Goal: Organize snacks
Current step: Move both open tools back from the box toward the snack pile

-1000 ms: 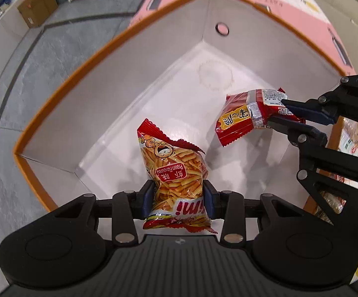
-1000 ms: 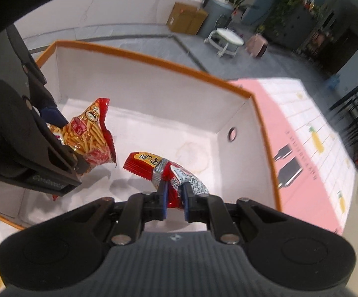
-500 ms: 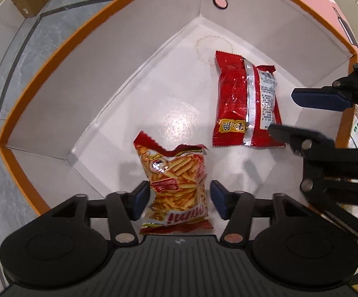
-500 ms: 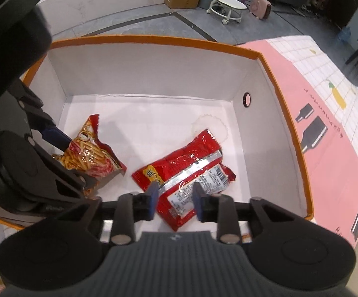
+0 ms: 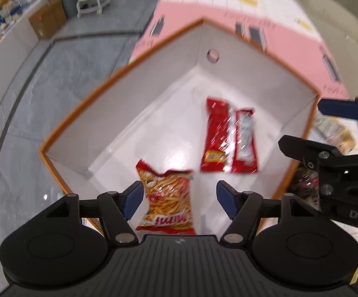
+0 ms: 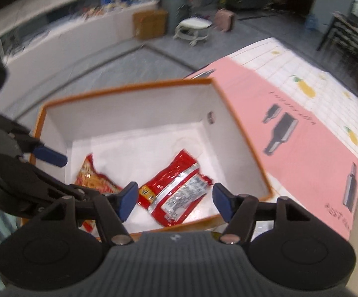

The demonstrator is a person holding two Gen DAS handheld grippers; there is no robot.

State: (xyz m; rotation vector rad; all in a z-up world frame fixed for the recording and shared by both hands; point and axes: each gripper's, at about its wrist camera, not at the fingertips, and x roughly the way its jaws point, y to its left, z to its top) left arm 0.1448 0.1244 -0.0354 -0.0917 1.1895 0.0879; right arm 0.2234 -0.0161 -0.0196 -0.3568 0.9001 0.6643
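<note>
An orange-rimmed white box point(image 5: 119, 104) point(image 6: 243, 133) holds two snack bags. A prawn-stick bag point(image 5: 167, 198) point(image 6: 92, 178) lies on the box floor near the front wall. A red and silver bag point(image 5: 229, 138) point(image 6: 176, 188) lies flat beside it. My left gripper point(image 5: 180, 198) is open and empty above the prawn-stick bag. My right gripper point(image 6: 174, 199) is open and empty above the red bag; it also shows in the left wrist view point(image 5: 327, 131) at the box's right rim.
The box stands on a pink and white tablecloth point(image 6: 302, 128) point(image 5: 265, 14). More snack packets point(image 5: 332, 133) lie on the table right of the box. Grey floor, a cardboard carton point(image 6: 149, 23) and a white stool point(image 6: 193, 27) lie beyond.
Both grippers have let go of their bags, opened wide and risen away from the box. Both bags now lie on the box floor.
</note>
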